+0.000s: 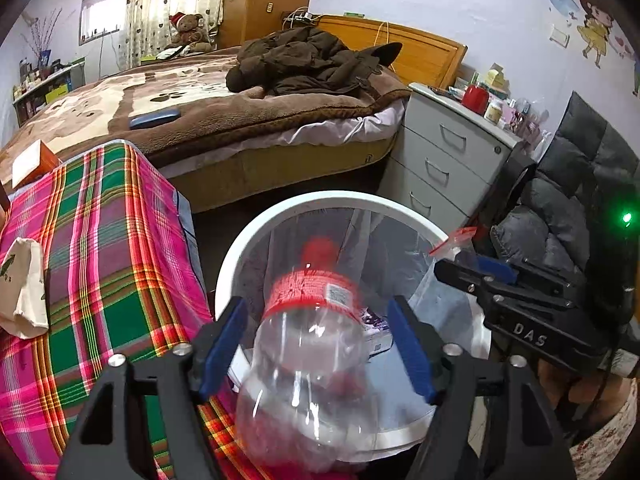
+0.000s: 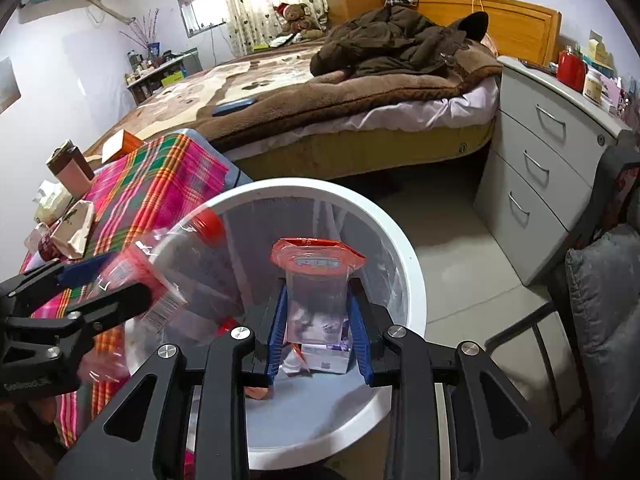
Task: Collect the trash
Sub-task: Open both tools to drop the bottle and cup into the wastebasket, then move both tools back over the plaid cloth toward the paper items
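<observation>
Left hand-held gripper spread wide over the round white plastic bin with a clear liner, blue pads standing clear on either side of the clear plastic bottle with a red cap and red label. Could not tell whether either pad touched the bottle; bottle blurred, cap end tipped toward the inside of the bin, base nearest the camera. Seen from the right wrist camera, same bottle lying across the left side of the bin's rim, beside the left hand-held gripper.

Right hand-held gripper closed to a narrow gap on the small clear plastic pouch with a red top strip, pouch held upright above the bin's opening. From the left wrist camera, right hand-held gripper reaching in over the right side of the rim, red edge of the pouch showing at its tip.

Inside the bin, at the bottom: a small white and purple carton and some red scraps.

Left of the bin, touching it: a table under a pink and green plaid cloth, carrying a crumpled cream paper bag. Behind the bin: a bed with a brown blanket. Right of and behind the bin: a grey drawer cabinet.
</observation>
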A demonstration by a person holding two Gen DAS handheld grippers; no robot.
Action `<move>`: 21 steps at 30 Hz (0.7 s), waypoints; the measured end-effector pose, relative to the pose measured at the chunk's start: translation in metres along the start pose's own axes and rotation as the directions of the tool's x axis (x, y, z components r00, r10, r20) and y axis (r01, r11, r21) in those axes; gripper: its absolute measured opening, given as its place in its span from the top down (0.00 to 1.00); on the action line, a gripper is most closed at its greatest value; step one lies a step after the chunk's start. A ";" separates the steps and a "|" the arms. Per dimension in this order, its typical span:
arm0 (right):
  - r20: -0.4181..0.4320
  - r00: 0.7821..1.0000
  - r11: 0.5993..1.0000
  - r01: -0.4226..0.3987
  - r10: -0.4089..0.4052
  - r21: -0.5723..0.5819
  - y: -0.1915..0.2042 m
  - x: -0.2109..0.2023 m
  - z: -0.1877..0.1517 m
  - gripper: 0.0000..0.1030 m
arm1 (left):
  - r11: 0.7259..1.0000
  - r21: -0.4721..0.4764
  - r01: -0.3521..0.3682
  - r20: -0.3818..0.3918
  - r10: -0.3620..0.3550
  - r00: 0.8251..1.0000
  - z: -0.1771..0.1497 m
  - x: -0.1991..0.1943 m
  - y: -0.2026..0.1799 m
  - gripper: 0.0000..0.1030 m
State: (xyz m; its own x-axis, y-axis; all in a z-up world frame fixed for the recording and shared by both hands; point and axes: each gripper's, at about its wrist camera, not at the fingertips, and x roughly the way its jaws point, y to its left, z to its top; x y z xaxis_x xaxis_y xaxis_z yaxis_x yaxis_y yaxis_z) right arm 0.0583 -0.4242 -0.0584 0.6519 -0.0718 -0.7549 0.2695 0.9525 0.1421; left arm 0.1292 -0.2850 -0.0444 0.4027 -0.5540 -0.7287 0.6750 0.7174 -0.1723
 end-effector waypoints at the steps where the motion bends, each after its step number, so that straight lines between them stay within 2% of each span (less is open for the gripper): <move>1: -0.003 1.000 1.000 0.003 -0.003 0.000 -0.001 0.001 0.000 0.65 | 1.000 -0.005 0.007 0.004 -0.007 1.000 0.000 -0.001 0.001 0.26; 2: -0.005 1.000 1.000 0.009 -0.009 0.000 -0.001 0.001 -0.001 0.60 | 1.000 -0.007 0.007 0.009 -0.007 1.000 0.000 -0.003 0.002 0.26; 4: -0.006 1.000 1.000 0.016 -0.016 0.006 -0.002 0.002 -0.001 0.37 | 1.000 -0.014 -0.001 0.011 0.001 1.000 -0.001 -0.004 0.004 0.26; 21: 0.047 0.999 1.000 -0.007 0.007 -0.002 0.015 -0.016 0.004 0.36 | 0.998 -0.055 -0.019 0.092 0.024 0.995 -0.009 -0.049 0.027 0.26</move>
State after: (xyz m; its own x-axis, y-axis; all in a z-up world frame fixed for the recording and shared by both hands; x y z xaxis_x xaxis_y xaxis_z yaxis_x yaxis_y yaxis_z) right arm 0.0547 -0.4099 -0.0423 0.6866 -0.0787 -0.7228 0.2637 0.9534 0.1466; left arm 0.1227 -0.2350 -0.0193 0.4739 -0.5735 -0.6682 0.6322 0.7498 -0.1953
